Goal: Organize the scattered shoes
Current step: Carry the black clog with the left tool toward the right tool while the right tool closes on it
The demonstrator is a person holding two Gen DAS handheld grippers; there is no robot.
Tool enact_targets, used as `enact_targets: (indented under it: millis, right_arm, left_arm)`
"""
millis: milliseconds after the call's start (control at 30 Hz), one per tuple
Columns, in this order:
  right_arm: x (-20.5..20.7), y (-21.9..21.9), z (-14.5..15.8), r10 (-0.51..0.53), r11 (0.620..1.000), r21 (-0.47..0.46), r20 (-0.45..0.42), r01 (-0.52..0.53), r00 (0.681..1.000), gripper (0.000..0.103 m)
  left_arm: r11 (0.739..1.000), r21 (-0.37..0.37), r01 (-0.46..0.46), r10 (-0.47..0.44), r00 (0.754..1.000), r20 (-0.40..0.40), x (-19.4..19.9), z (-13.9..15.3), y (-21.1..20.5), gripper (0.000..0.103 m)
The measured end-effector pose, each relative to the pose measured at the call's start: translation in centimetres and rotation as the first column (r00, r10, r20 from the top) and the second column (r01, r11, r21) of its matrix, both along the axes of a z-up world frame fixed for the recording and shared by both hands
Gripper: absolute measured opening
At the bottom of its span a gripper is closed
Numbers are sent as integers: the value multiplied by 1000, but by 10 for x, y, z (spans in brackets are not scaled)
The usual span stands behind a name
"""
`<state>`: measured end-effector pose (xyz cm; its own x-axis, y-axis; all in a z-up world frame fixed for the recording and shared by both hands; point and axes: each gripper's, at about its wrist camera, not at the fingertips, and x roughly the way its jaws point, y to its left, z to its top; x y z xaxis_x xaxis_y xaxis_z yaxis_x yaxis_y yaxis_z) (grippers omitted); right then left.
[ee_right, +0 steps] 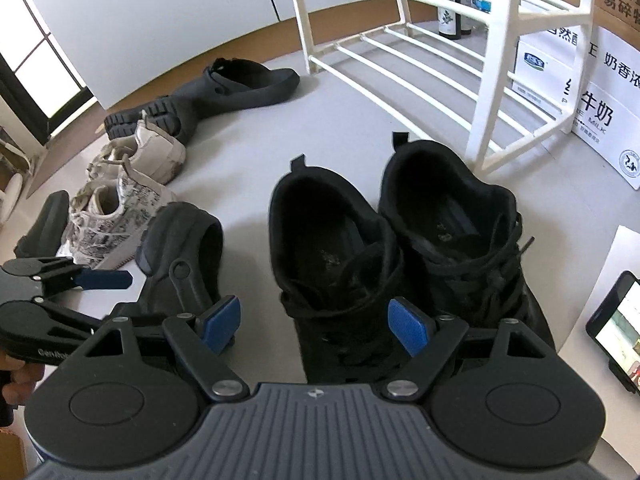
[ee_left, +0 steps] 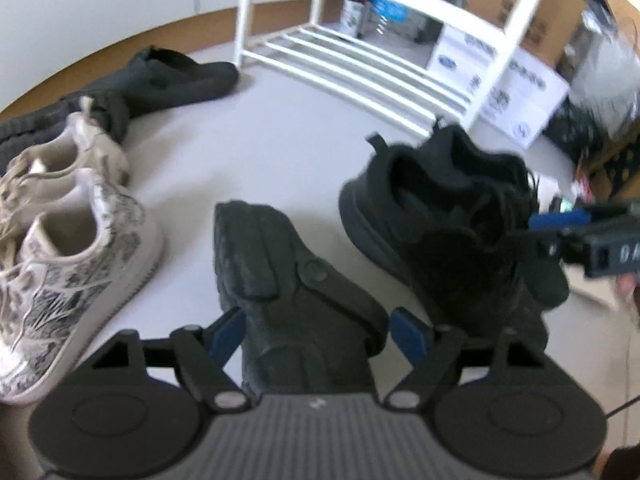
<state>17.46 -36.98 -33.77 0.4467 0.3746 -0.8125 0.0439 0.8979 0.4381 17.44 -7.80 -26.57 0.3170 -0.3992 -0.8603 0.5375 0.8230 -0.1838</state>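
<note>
A dark grey clog (ee_left: 296, 280) lies on the pale floor between the blue pads of my left gripper (ee_left: 316, 332). The pads stand just off its sides, so that gripper is open. The same clog (ee_right: 180, 256) shows in the right wrist view with one left pad (ee_right: 104, 280) beside it. Two black sneakers (ee_right: 400, 240) stand side by side, heels toward the white shoe rack (ee_right: 440, 56). My right gripper (ee_right: 316, 326) hangs open over the left sneaker (ee_right: 332, 264), with a gap at its left pad. In the left wrist view the black sneakers (ee_left: 440, 208) stand right of the clog.
A beige printed sneaker pair (ee_left: 72, 240) stands at the left. Behind it lie more dark clogs (ee_left: 172, 76), one sole up (ee_right: 140, 120). White cartons (ee_right: 592, 92) and a bottle (ee_right: 450, 12) stand behind the rack (ee_left: 360, 68). A phone (ee_right: 616, 328) sits at the right edge.
</note>
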Motion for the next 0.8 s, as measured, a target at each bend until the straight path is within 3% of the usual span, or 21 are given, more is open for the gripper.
enact_targets:
  millis: [200,500,600,700,800]
  right_arm:
    - [0,8,5,15,997,79,4,-16,1000,85]
    - [-1,49,-3,166,970,181,-11,-162,986,85]
    - [0,63,-14,218,953,223,-43,-203,975,76]
    - [1,72,-19,242,942,252,-53,-222,969,74]
    - [7,79,-29,242,917,341,-58,-208,969,66]
  left_arm:
    - [996,-38,-80,82,996,31,-6,25,29,81]
    - [979,-54,-196,197,980,5,-22,30,82,81]
    - [976,-54,-211,210,977,-22,-23,24,93,81]
    - [976,-48,-211,210,977,-39,-21,17,97,81]
    - [978,-42,-207,205,978,-47,-20,14,100,81]
